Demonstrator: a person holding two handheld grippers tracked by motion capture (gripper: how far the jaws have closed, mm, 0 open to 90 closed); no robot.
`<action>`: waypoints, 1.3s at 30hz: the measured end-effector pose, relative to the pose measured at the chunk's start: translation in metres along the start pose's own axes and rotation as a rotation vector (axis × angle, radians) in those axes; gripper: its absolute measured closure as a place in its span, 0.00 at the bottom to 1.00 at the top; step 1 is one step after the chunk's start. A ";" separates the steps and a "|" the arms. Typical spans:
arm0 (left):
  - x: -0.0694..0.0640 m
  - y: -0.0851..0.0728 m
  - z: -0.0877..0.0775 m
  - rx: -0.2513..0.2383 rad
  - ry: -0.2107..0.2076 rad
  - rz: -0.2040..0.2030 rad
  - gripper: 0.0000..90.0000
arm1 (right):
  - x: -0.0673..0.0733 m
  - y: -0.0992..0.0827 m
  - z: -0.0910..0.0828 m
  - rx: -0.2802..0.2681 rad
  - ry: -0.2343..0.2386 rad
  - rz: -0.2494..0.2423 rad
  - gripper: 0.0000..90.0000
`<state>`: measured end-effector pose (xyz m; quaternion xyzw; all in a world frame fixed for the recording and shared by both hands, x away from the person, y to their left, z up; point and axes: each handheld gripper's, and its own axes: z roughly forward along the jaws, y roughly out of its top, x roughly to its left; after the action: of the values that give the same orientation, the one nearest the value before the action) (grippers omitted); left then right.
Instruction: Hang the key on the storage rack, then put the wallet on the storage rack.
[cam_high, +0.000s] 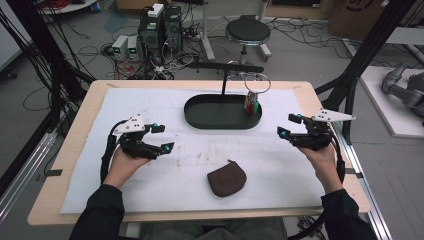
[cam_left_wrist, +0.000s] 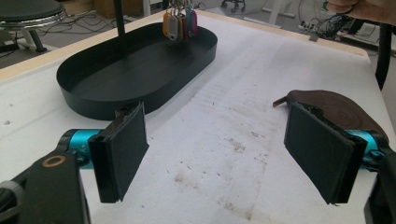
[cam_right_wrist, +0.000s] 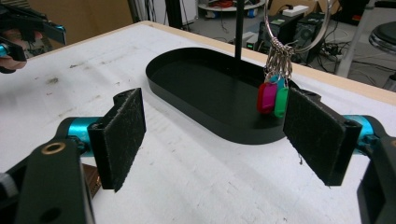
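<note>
A black oval tray (cam_high: 200, 117) stands at the middle back of the white mat, with a thin pole (cam_high: 223, 82) rising from it. A metal ring (cam_high: 257, 82) hangs from the stand's arm and carries coloured key tags (cam_high: 252, 102) over the tray's right end. A brown pouch (cam_high: 226, 178) lies near the front edge. My left gripper (cam_high: 164, 137) is open at the left of the mat, empty (cam_left_wrist: 219, 158), facing the tray (cam_left_wrist: 93, 100) and the pouch (cam_left_wrist: 338, 105). My right gripper (cam_high: 288, 125) is open and empty (cam_right_wrist: 219, 140), right of the tray (cam_right_wrist: 196, 114), near the tags (cam_right_wrist: 273, 98).
The white mat (cam_high: 150, 105) covers most of the wooden table (cam_high: 75, 130). Behind the table are a round stool (cam_high: 247, 31), computer cases (cam_high: 160, 27) and loose cables on the floor. Black frame posts (cam_high: 367, 45) rise at the right.
</note>
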<state>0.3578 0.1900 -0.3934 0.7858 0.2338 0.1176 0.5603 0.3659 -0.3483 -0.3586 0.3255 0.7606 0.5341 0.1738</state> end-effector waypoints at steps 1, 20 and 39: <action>0.000 0.000 -0.001 -0.001 0.001 0.002 0.24 | 0.000 0.000 0.002 0.004 0.006 0.003 0.24; -0.003 0.002 -0.004 -0.023 -0.003 0.006 0.24 | -0.004 -0.004 0.005 0.019 0.004 0.019 0.24; -0.012 0.006 0.003 -0.066 -0.045 -0.008 0.24 | -0.010 -0.008 0.005 0.017 -0.002 0.021 0.24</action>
<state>0.3504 0.1798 -0.3877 0.7683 0.2205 0.1053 0.5916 0.3732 -0.3535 -0.3689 0.3356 0.7615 0.5290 0.1662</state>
